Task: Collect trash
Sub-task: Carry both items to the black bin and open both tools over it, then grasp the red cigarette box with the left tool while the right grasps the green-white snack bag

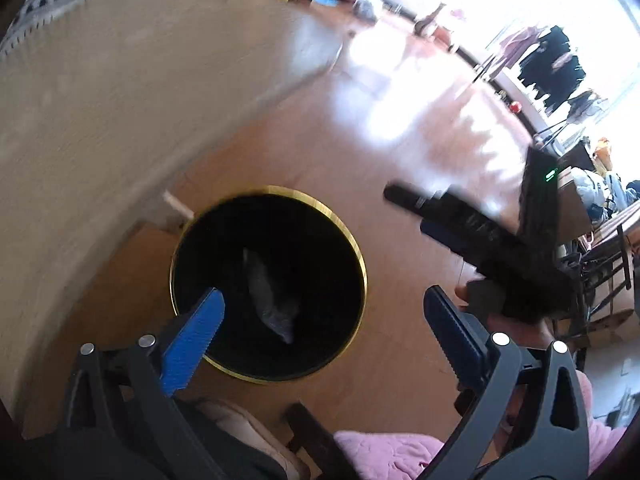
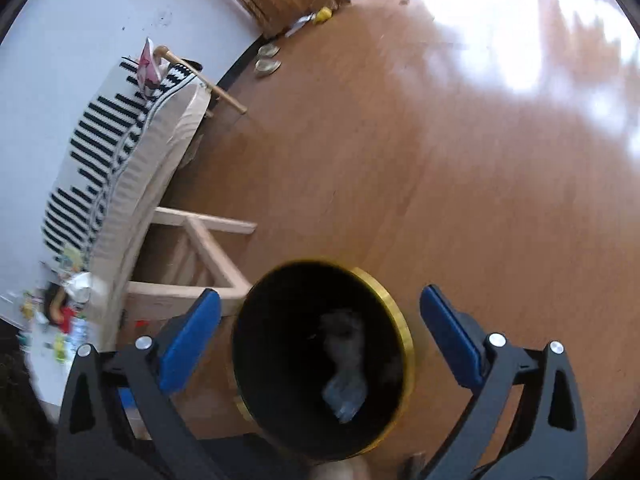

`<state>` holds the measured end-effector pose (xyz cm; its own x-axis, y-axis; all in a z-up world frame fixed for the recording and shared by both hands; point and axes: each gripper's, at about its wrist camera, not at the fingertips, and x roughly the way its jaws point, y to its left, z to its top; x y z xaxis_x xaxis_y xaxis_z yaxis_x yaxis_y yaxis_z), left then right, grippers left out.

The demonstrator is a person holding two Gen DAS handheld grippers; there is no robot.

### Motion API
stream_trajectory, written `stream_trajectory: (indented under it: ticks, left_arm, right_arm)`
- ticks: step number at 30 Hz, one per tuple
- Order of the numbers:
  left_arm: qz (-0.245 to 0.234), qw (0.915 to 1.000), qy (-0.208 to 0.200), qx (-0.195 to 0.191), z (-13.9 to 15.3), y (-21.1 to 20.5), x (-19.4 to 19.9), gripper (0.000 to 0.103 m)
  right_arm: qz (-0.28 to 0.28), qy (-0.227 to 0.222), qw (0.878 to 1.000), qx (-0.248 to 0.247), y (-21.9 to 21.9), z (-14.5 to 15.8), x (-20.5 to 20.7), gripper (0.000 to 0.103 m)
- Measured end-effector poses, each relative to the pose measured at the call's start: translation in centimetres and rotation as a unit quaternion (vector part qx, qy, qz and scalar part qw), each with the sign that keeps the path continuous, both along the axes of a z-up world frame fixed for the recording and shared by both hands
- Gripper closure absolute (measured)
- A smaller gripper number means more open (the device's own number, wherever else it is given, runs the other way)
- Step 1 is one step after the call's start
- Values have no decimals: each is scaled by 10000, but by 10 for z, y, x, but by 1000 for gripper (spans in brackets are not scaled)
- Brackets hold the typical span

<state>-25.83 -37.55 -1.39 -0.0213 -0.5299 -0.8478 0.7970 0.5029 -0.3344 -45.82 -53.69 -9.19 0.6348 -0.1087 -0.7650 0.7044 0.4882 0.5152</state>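
Trash lay at the bottom of the round black bin (image 1: 268,288), a crumpled greyish wad (image 1: 272,300) that looked like plastic film, though blur hid its detail. You had the bin, with its thin brass-coloured rim, standing on the smooth, glossy wooden floor (image 2: 460,168) just beside the pale, coarse-textured sofa (image 1: 100,120). Your left gripper (image 1: 324,312) stood wide open above the bin, its ribbed blue pads holding nothing. Your right gripper (image 2: 320,320) was spread just as wide over the same opening, also empty, the wad (image 2: 344,384) visible between its fingers far below. A striped black-and-white cloth (image 2: 96,152) draped the sofa's top, and a bare wooden frame (image 2: 192,256) stood near the bin.
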Motion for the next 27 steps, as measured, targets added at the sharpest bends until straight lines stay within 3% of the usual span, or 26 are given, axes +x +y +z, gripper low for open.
stream_trajectory:
  ticks: [2, 3, 5, 7, 8, 10, 12, 13, 15, 16, 20, 22, 24, 27]
  left_arm:
    - [-79, 9991, -30, -413, 30, 10, 8, 6]
    - [14, 9973, -117, -729, 54, 22, 16, 6]
    - [301, 9908, -468, -1231, 98, 57, 36, 6]
    - [723, 9830, -940, -1401, 129, 97, 55, 6]
    - [1223, 9731, -1329, -1432, 147, 140, 74, 6]
    - [1958, 9562, -1748, -1298, 156, 205, 97, 6]
    - [2634, 9390, -1968, -1006, 151, 259, 115, 6]
    - [3200, 9220, -2060, -719, 144, 306, 129, 6]
    - [3896, 8967, -2083, -268, 130, 360, 146, 6]
    - [4334, 8790, -1987, -48, 119, 398, 158, 6]
    - [4934, 8508, -1773, 366, 94, 450, 200, 6]
    - [5258, 8276, -1873, 588, 78, 460, 218, 6]
    - [5382, 8209, -1797, 645, 72, 463, 228, 6]
    - [5338, 8215, -1839, 794, 66, 464, 240, 6]
  right_arm:
    - [280, 345, 9987, -247, 5, 3, 6, 7]
    - [300, 289, 9987, -290, 5, 5, 5, 7]
    - [346, 202, 9984, -391, 10, 12, 5, 7]
    - [389, 126, 9978, -523, 13, 18, 11, 7]
    - [423, 95, 9973, -599, 15, 21, 16, 7]
    - [478, 12, 9959, -765, 19, 31, 24, 7]
    - [546, -201, 9954, -765, 27, 44, 41, 7]
    - [598, -283, 9948, -770, 31, 51, 48, 7]
    - [864, -398, 9903, -1013, 47, 75, 72, 7]
    - [1001, -423, 9875, -1141, 54, 86, 84, 7]
    - [1915, -730, 9659, -1580, 107, 139, 154, 7]
    - [2465, -917, 9512, -1616, 145, 163, 196, 7]
    - [2820, -982, 9405, -1623, 177, 177, 231, 7]
    - [3110, -912, 9274, -1865, 220, 192, 287, 7]
